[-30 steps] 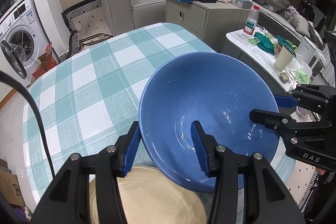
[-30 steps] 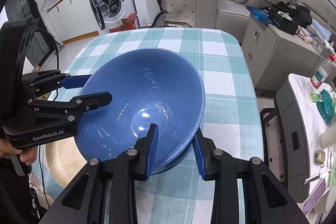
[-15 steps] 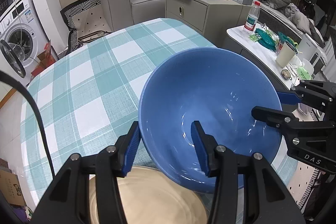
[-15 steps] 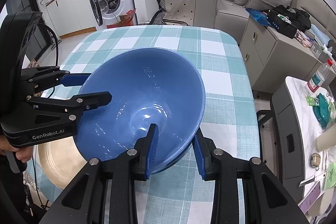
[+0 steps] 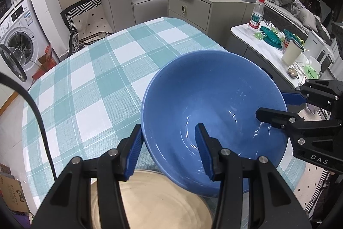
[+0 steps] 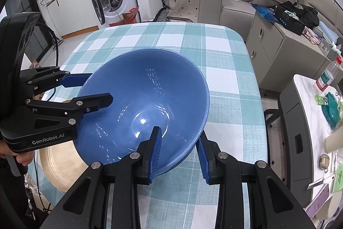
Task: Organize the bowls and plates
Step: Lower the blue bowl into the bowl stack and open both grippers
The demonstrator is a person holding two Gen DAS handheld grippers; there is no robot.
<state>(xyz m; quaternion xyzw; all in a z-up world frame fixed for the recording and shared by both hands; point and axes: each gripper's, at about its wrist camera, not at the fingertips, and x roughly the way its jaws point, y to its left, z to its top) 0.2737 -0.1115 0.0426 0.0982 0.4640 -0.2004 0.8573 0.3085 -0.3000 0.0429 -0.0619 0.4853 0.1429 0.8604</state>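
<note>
While both grippers clamp opposite sides of its rim, the blue bowl (image 5: 214, 121) hangs tilted above the checked tablecloth (image 5: 90, 83), filling the centre-right of the left wrist view and the middle of the right wrist view. The left gripper (image 5: 169, 151) has one blue pad outside the wall and one inside the basin at lower centre of its frame, closed on the rim; the right gripper (image 6: 179, 151) bites the nearer rim in the same way, its jaws narrower, one pad inside and one under the outer wall. A beige plate (image 5: 154, 203) lies on the cloth at the lower edge of the left view, partly under the bowl, and shows again at lower left in the right view. The step in hand looks like carrying the bowl to that plate. The next move probably calls for levelling the bowl, centring it over the plate, lowering it evenly with both hands, and only then easing the pads apart so neither side drops first.
</note>
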